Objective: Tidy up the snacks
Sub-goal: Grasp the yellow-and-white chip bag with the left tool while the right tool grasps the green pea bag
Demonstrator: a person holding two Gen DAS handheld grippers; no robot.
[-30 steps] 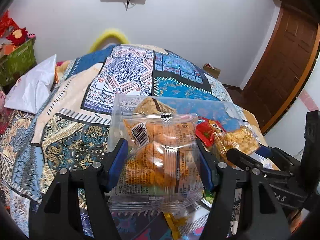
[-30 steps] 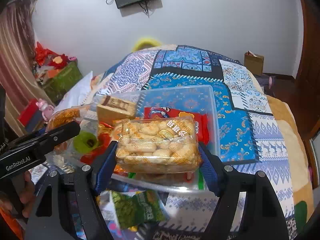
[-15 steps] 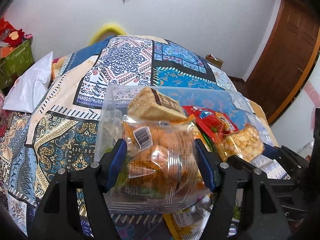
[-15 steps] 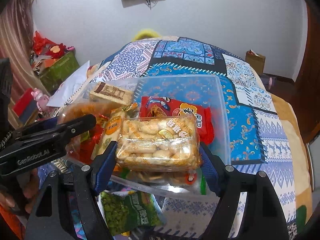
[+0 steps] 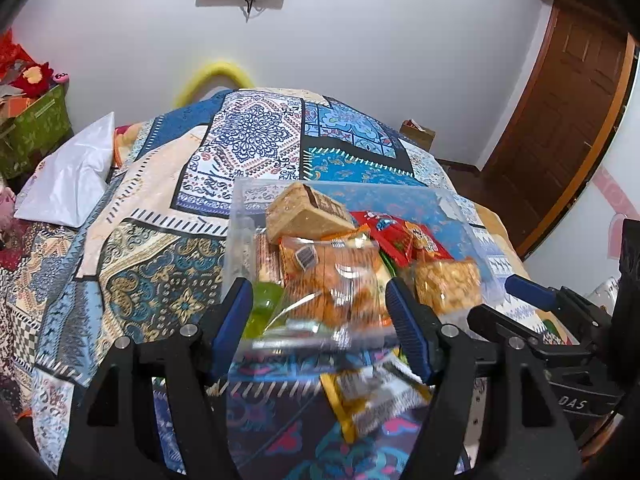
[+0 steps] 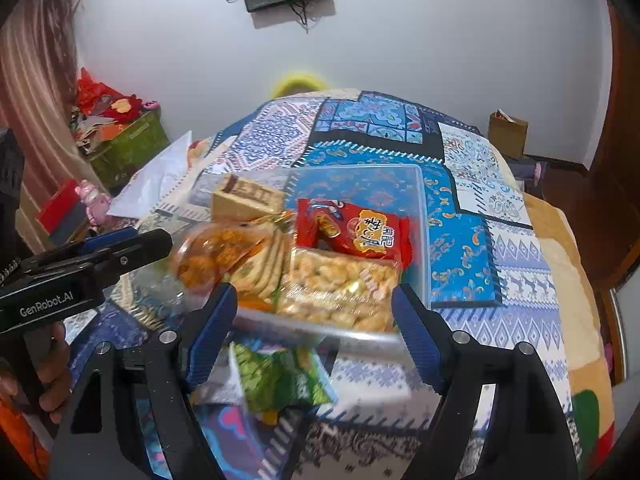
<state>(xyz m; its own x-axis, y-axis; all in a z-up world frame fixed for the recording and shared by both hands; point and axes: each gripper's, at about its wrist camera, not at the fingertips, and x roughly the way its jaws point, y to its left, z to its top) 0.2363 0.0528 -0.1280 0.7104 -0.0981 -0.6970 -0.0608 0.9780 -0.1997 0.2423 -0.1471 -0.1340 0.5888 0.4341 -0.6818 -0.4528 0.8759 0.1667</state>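
Observation:
A clear plastic bin (image 5: 452,208) (image 6: 420,216) sits on the patterned bedspread and holds several snacks. An orange snack bag (image 5: 332,280) (image 6: 208,256) lies in its near left part, blurred. A clear pack of pale puffs (image 6: 340,288) (image 5: 448,284) lies in its near right part. A red packet (image 6: 352,232) and a brown cake bar (image 5: 304,212) lie behind them. My left gripper (image 5: 320,320) is open, its blue pads clear of the orange bag. My right gripper (image 6: 316,324) is open just before the bin's near rim.
A green snack packet (image 6: 280,376) and a yellow-edged packet (image 5: 372,396) lie on the bedspread (image 5: 160,248) in front of the bin. A white pillow (image 5: 76,176) lies at the left. A wooden door (image 5: 572,128) stands at the right.
Both grippers have opened and let go: the orange bag and the puff pack dropped from the pads into the bin. Both grippers have drawn back slightly.

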